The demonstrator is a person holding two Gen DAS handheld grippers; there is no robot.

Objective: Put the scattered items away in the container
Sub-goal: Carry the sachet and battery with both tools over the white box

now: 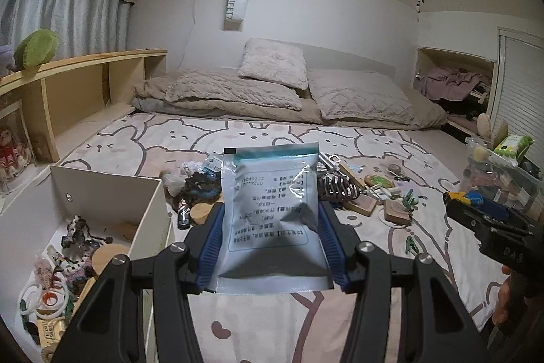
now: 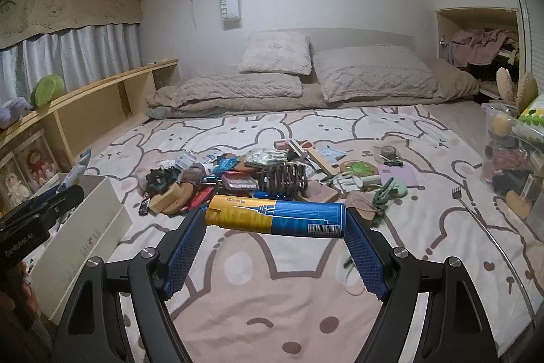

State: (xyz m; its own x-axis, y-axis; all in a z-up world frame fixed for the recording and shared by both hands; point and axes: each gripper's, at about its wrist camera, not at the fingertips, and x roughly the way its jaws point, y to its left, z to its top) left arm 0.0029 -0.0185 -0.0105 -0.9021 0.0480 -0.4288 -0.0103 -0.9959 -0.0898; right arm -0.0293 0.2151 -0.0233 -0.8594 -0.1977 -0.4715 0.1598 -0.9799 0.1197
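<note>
Our left hand-held gripper [image 1: 272, 247] clamps a pale blue printed foil sachet [image 1: 272, 210] by its side edges, upright, ready to drop into the white open box [image 1: 149, 210] at eight o'clock. Our right hand-held gripper [image 2: 275, 247] grips a yellow-and-blue cylindrical can [image 2: 275, 216] endwise, lifted above the bed's clutter [image 2: 238, 172] at twelve o'clock.

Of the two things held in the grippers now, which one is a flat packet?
The white sachet in the left gripper; the right gripper holds a round yellow-and-blue tube.

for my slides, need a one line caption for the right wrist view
Right gripper clamps a yellow-and-blue can end to end above the bunny-print bedspread.
</note>
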